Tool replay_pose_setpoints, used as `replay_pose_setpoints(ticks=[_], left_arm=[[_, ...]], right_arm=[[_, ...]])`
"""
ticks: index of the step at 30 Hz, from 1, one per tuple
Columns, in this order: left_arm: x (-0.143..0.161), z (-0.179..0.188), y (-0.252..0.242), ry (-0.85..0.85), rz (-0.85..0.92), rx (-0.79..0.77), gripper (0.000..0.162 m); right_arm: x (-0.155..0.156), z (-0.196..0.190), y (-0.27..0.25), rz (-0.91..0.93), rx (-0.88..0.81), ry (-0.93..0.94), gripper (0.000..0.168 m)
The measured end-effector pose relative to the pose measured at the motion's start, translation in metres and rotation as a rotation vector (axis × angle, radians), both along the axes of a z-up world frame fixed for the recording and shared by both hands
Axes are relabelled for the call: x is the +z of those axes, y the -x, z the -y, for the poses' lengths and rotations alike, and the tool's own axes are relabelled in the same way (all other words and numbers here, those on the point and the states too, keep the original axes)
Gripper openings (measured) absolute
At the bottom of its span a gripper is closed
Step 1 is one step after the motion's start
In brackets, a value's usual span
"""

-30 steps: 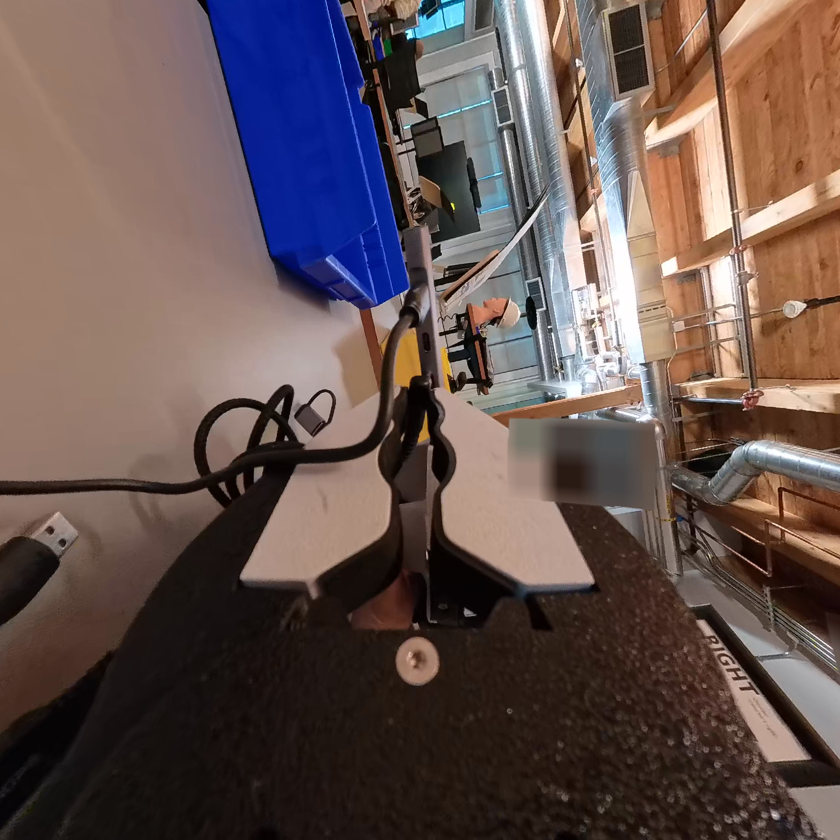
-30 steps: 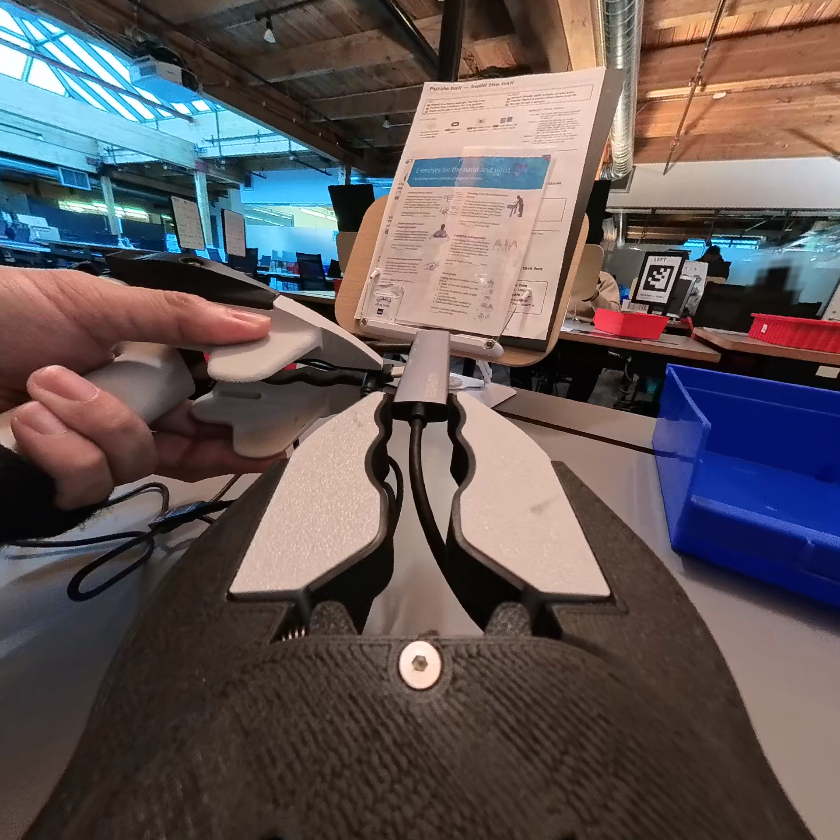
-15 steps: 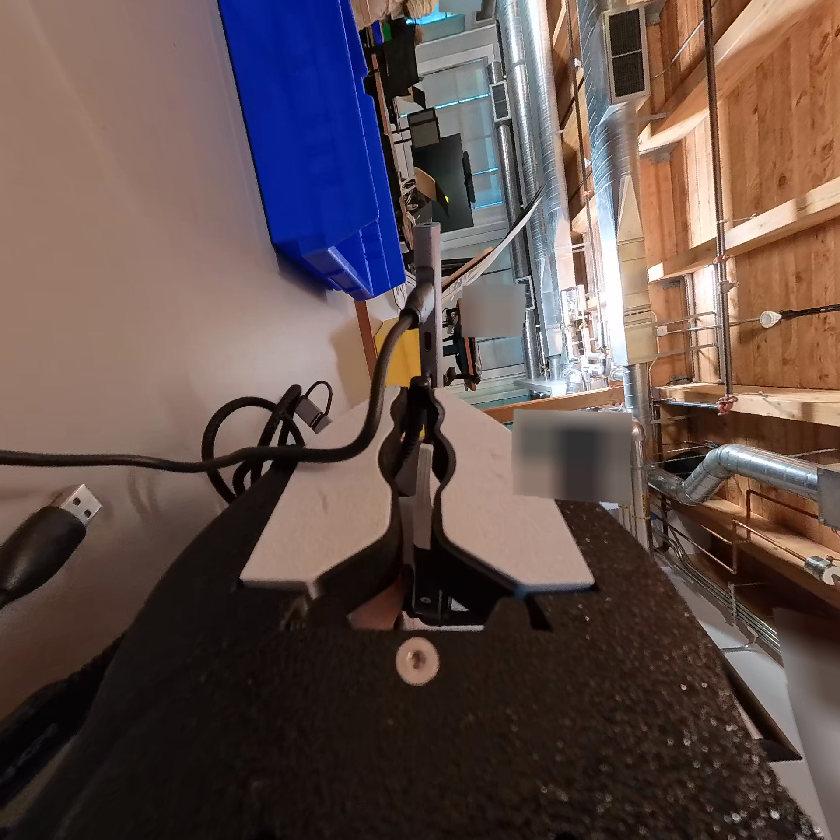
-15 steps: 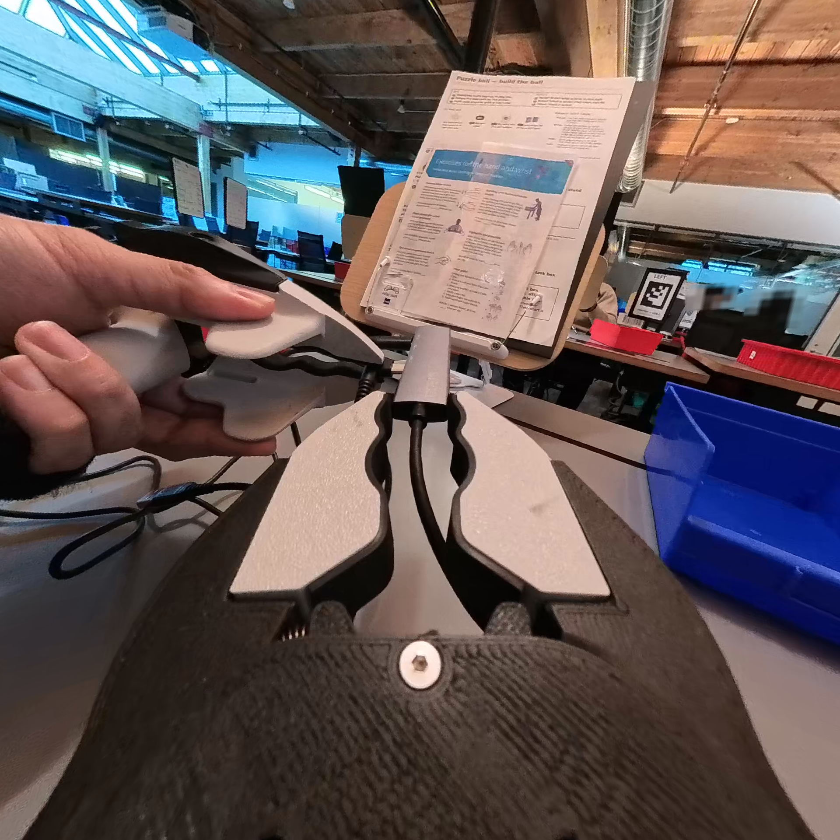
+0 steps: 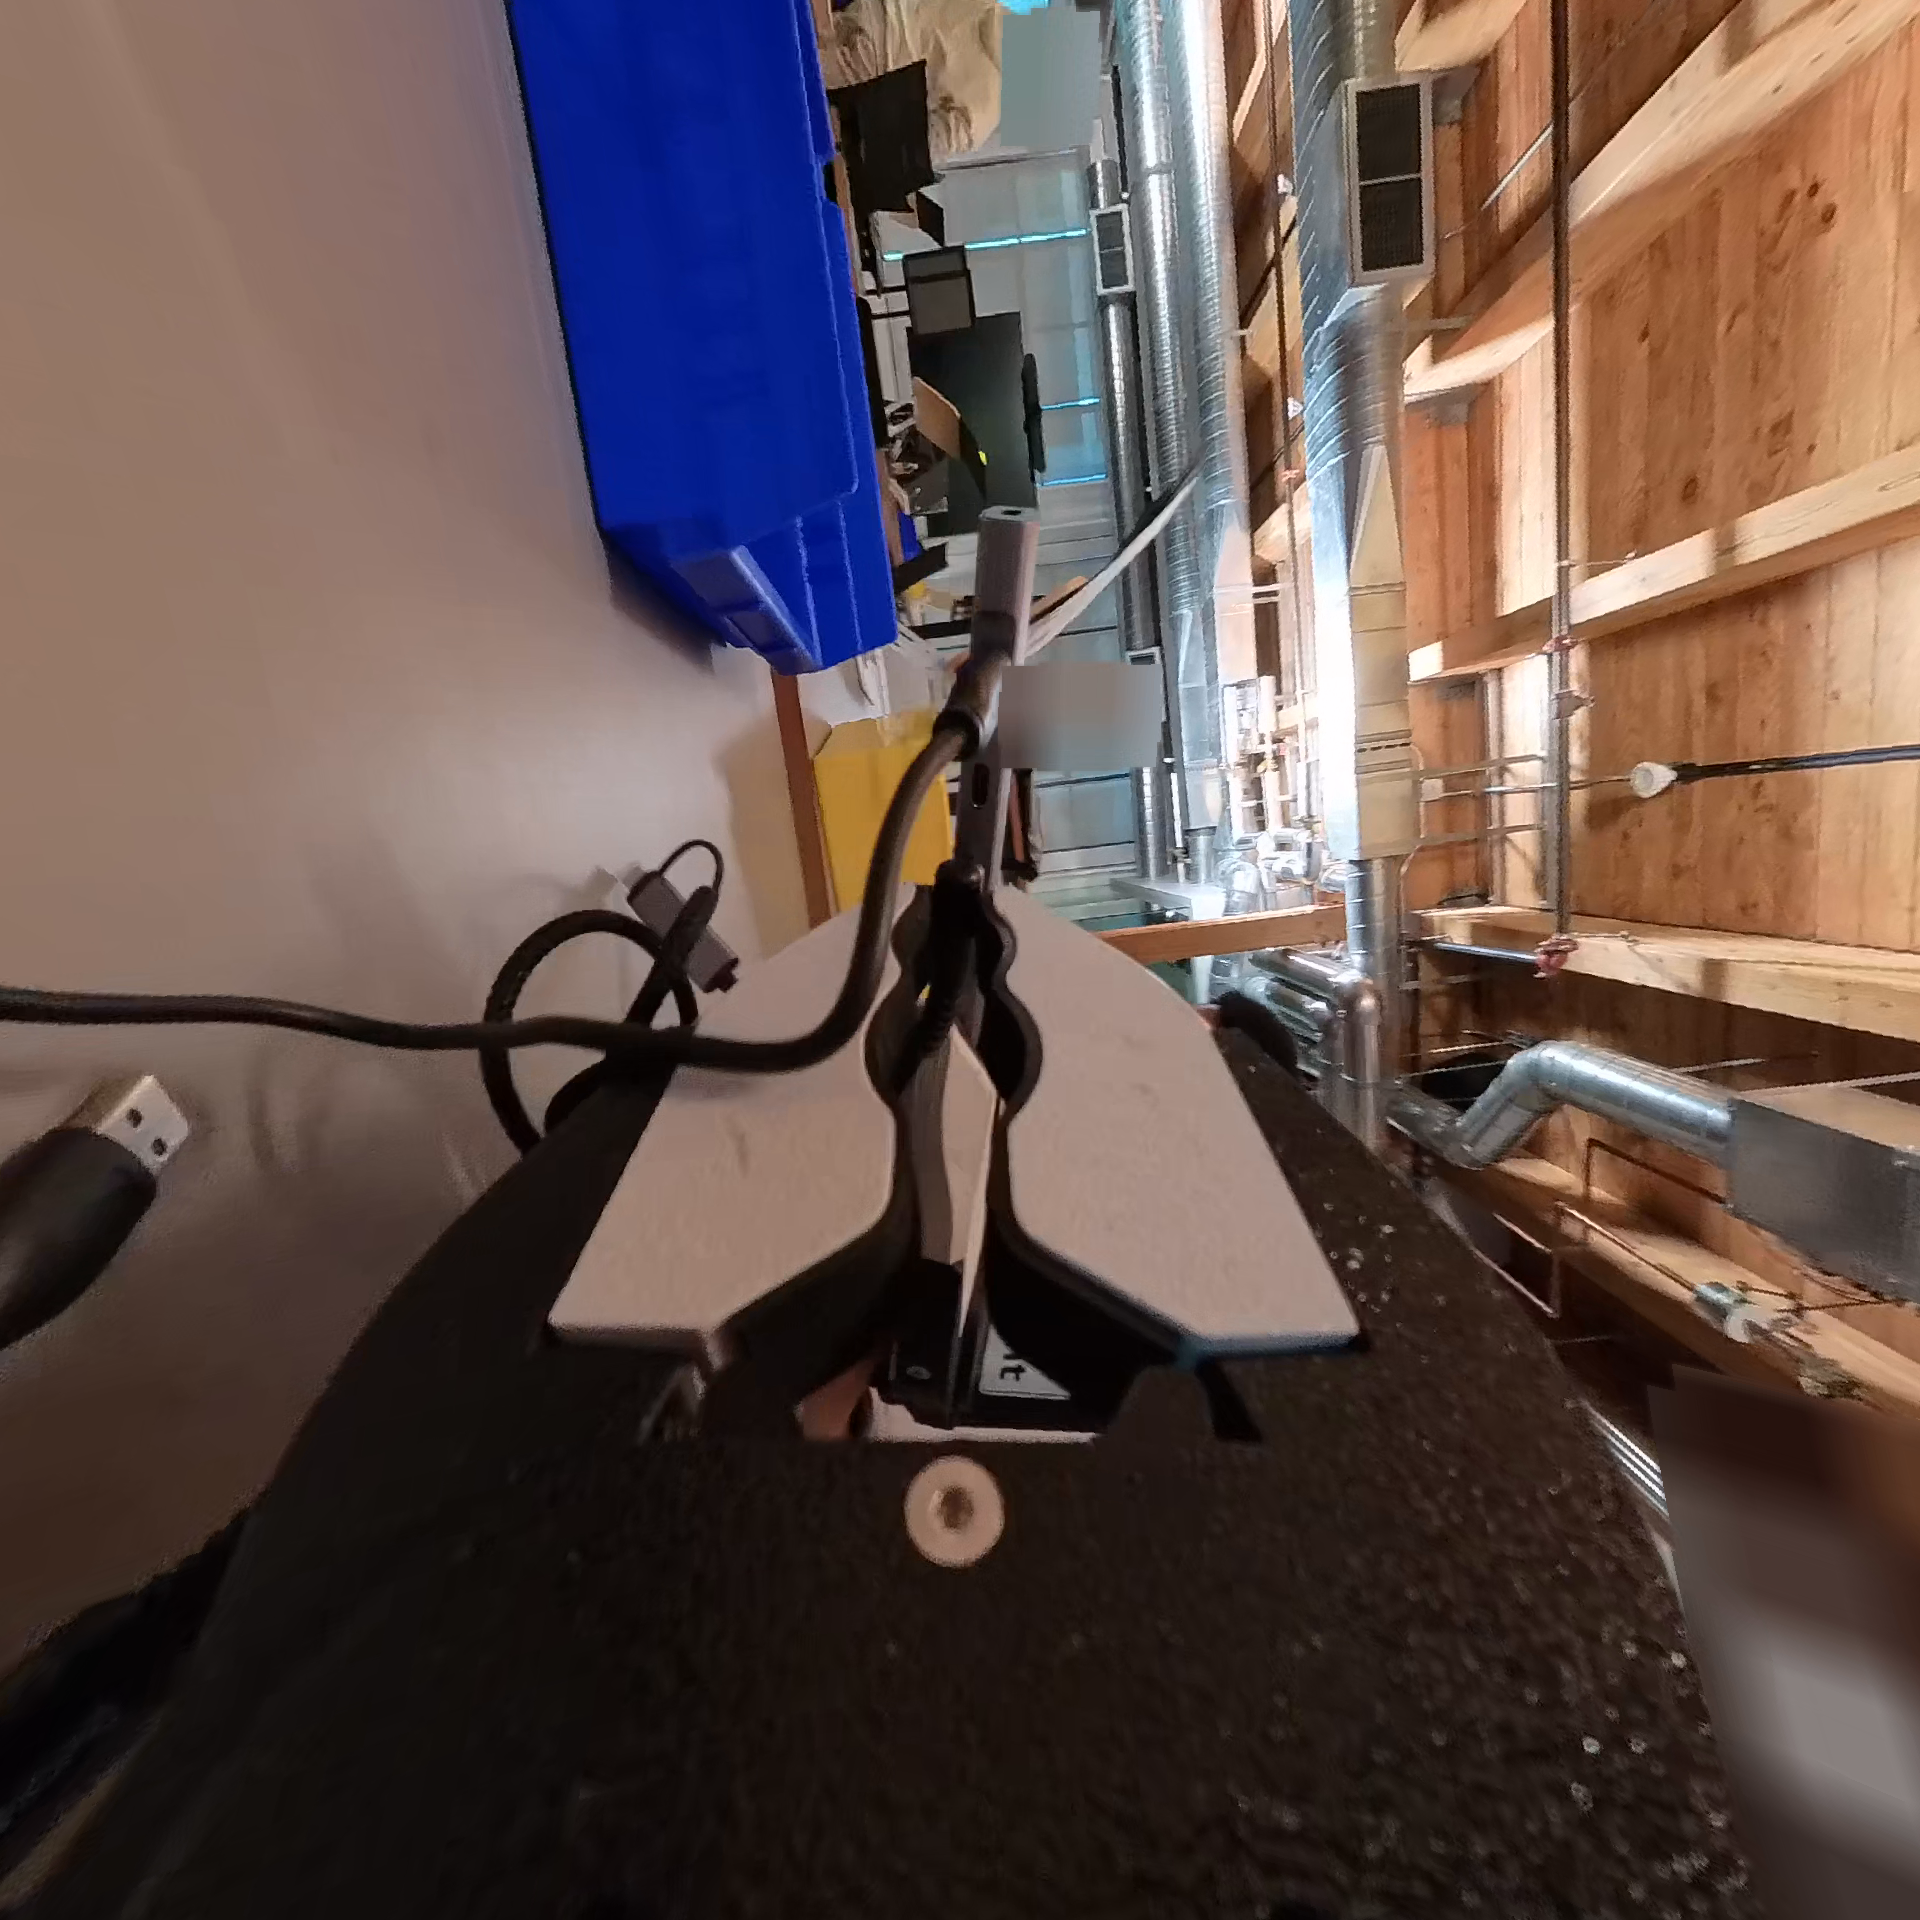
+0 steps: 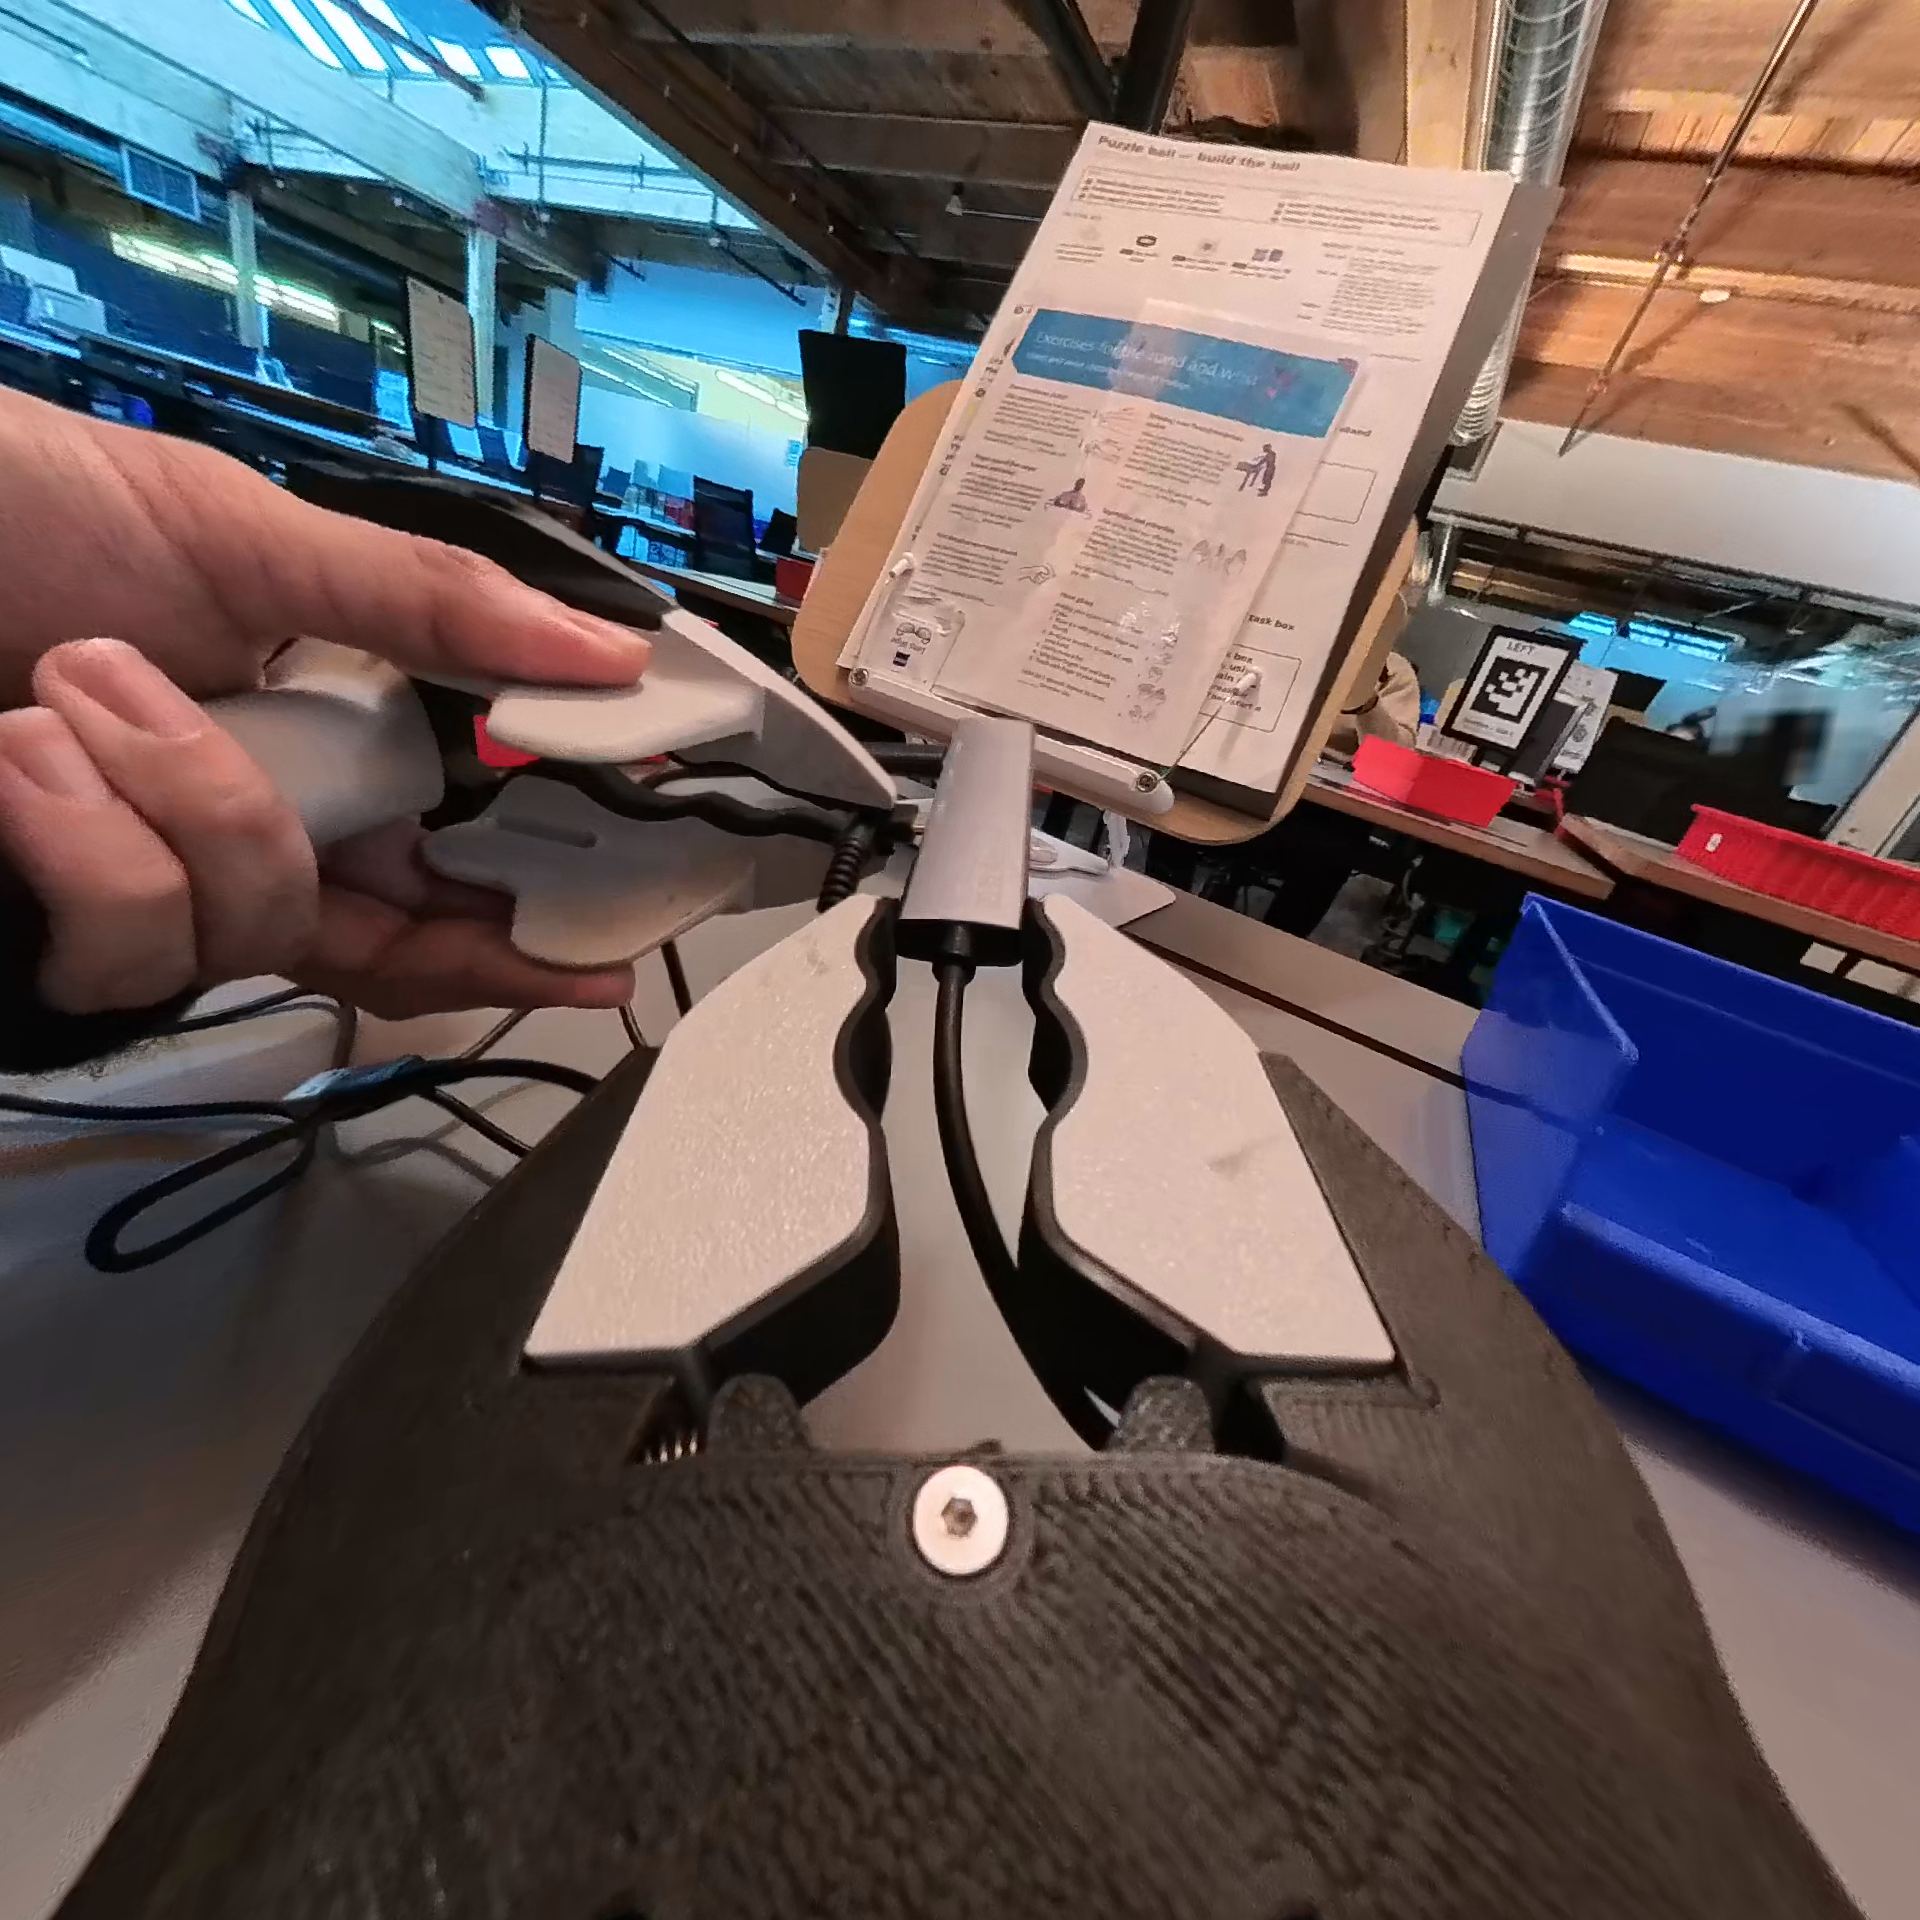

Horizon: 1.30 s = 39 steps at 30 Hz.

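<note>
My right gripper (image 6: 961, 914) is shut on the lower end of a grey metal USB hub (image 6: 971, 821). The hub's black cable (image 6: 956, 1091) trails back between the fingers. A hand (image 6: 208, 727) holds my left gripper (image 6: 883, 816), whose tips sit against the hub's left side. In the left wrist view, rolled sideways, my left gripper (image 5: 961, 894) is shut on the plug of a black braided cable (image 5: 540, 997). The hub (image 5: 1000, 582) stands just ahead of its tips.
A blue bin (image 6: 1714, 1143) stands on the grey table (image 5: 260, 623) to the right, and it also shows in the left wrist view (image 5: 707, 312). A wooden stand with printed sheets (image 6: 1174, 468) rises behind the hub. A loose USB-A plug (image 5: 135, 1117), a small adapter (image 5: 686, 925) and cable loops lie at the left. My two grippers' fingertips are within a few centimetres of each other.
My left gripper's tips have moved slightly closer to the hub's side. The right gripper has tilted up a little with the hub. Both stay shut.
</note>
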<state>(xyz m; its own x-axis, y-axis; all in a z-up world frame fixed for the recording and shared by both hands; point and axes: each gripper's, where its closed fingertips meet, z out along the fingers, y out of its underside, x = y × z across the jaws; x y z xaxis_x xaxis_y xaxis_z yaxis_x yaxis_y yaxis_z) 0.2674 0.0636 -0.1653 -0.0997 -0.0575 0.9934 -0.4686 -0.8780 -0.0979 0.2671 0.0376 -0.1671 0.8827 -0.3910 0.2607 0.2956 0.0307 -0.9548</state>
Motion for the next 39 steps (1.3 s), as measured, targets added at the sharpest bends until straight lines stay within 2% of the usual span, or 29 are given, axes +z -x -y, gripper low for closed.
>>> replay_pose_setpoints(ticks=[4, 13, 18, 22, 27, 32, 37, 39], left_arm=[[-0.002, -0.001, -0.001, 0.005, 0.007, 0.005, 0.007], [-0.001, 0.001, -0.003, -0.097, 0.033, 0.001, 0.007], [-0.003, -0.007, -0.004, -0.210, 0.012, -0.012, 0.007], [0.002, -0.005, -0.005, -0.311, 0.036, -0.057, 0.007], [0.003, -0.003, -0.004, -0.210, 0.065, -0.039, 0.007], [-0.007, -0.004, -0.003, -0.153, 0.061, -0.006, 0.007], [-0.007, 0.005, -0.002, -0.182, 0.073, -0.038, 0.007], [-0.007, 0.007, -0.002, -0.223, 0.074, -0.055, 0.007]], right_arm=[[-0.001, -0.001, 0.000, -0.017, 0.015, 0.009, 0.024], [-0.004, -0.001, 0.000, -0.099, 0.082, 0.018, 0.025], [-0.011, -0.008, 0.009, -0.034, 0.085, 0.096, 0.026], [-0.010, -0.007, 0.005, -0.034, 0.058, 0.082, 0.025], [-0.003, -0.004, 0.004, 0.021, 0.009, 0.037, 0.026], [0.005, 0.004, -0.002, -0.045, 0.026, -0.057, 0.029], [-0.002, -0.003, -0.001, -0.102, 0.078, 0.006, 0.041], [-0.005, -0.004, -0.002, -0.140, 0.087, 0.027, 0.040]])
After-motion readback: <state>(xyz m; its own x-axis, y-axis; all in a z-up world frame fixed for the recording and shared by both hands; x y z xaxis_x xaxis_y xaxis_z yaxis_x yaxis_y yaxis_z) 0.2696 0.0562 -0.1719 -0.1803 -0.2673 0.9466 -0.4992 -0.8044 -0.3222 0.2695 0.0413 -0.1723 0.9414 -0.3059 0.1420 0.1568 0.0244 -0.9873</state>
